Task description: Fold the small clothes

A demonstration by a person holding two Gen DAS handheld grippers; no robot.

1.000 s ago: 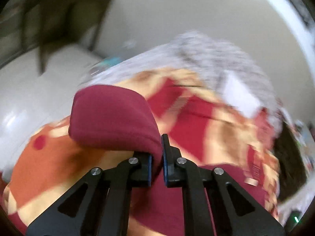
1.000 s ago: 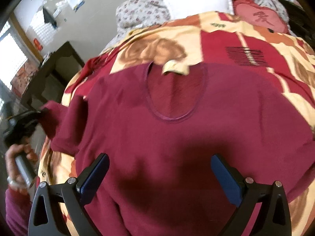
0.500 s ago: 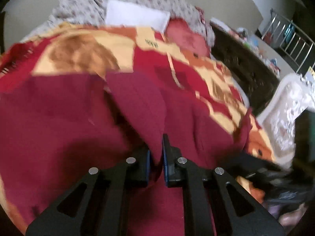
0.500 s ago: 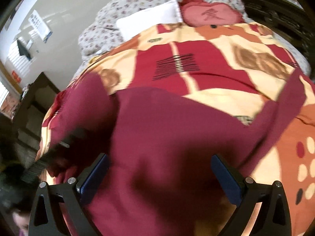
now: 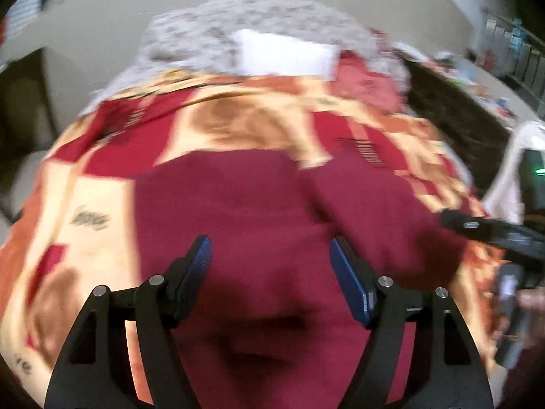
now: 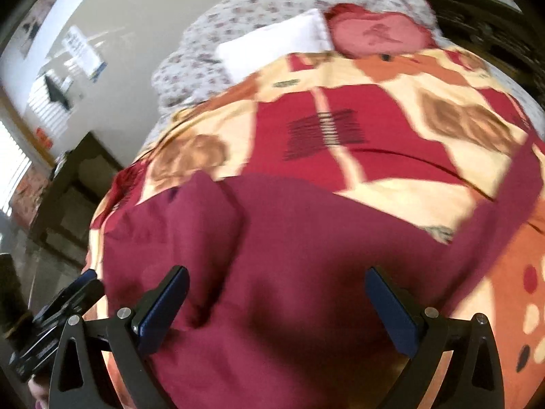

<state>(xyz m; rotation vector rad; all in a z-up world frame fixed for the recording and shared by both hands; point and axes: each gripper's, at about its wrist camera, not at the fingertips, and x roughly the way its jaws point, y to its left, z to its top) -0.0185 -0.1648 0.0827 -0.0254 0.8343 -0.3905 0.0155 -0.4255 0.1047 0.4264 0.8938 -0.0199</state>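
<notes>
A maroon long-sleeved shirt point(image 5: 259, 211) lies spread on a red, orange and cream patterned bedspread point(image 5: 102, 211). One sleeve point(image 6: 201, 218) lies folded over the shirt's body point(image 6: 306, 255); the other sleeve point(image 6: 511, 197) stretches out to the right. My left gripper point(image 5: 270, 269) is open and empty just above the shirt's body. My right gripper point(image 6: 276, 306) is open and empty above the shirt. Each gripper shows at the edge of the other's view: the right one point(image 5: 490, 228) and the left one point(image 6: 58, 313).
A white pillow point(image 6: 272, 44) and a red cushion point(image 6: 378, 34) lie at the head of the bed on a grey floral quilt point(image 6: 238, 10). A dark wooden table point(image 6: 78, 184) stands left of the bed. A dark headboard point(image 5: 456, 122) runs along the right.
My left gripper carried the sleeve across over the shirt's body, opened and let it go. The sleeve now lies folded on the shirt. My right gripper stayed open.
</notes>
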